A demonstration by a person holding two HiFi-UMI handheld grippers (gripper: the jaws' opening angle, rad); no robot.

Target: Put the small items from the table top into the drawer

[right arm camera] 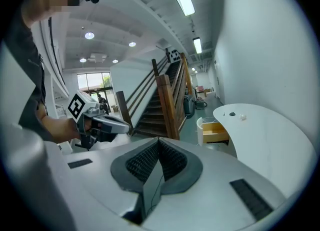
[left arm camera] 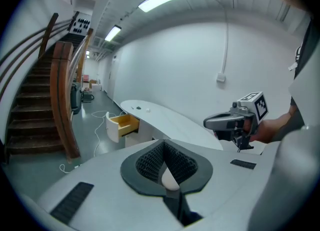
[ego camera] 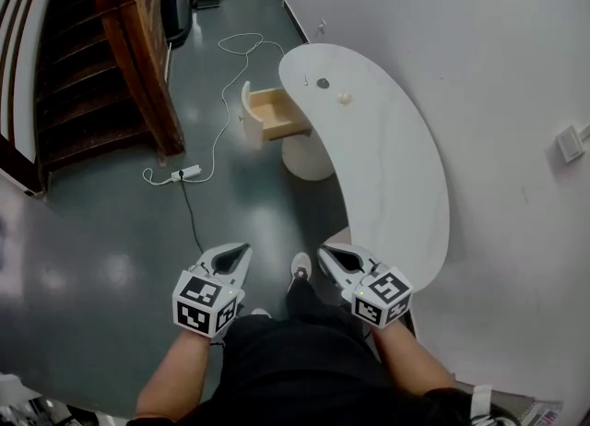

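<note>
Holds the left gripper [ego camera: 241, 251] low in front of the body, clenched, ribbed pads pressed together to a point; shows only a pale rounded patch low where the pads meet, too unclear to name. Holds the right gripper [ego camera: 326, 253] near it at about the same height, likewise clenched, pads closed flat against each other with nothing gripped. Points both forward and slightly down, over the dark floor [ego camera: 240, 212] and beside the near end of the curved white table [ego camera: 406, 184]. Finds the small dark item [ego camera: 323, 83] at the far end of that table top, well apart from both grippers, and the small cream item [ego camera: 344, 98] just beside it, a little nearer, the two close but not touching. Finds the drawer [ego camera: 277, 112] pulled out at the table's left edge, near those two items, wooden inside, standing open toward the staircase [ego camera: 92, 74]. Shows a white cable [ego camera: 221, 111] looping over the floor between staircase and drawer.
</note>
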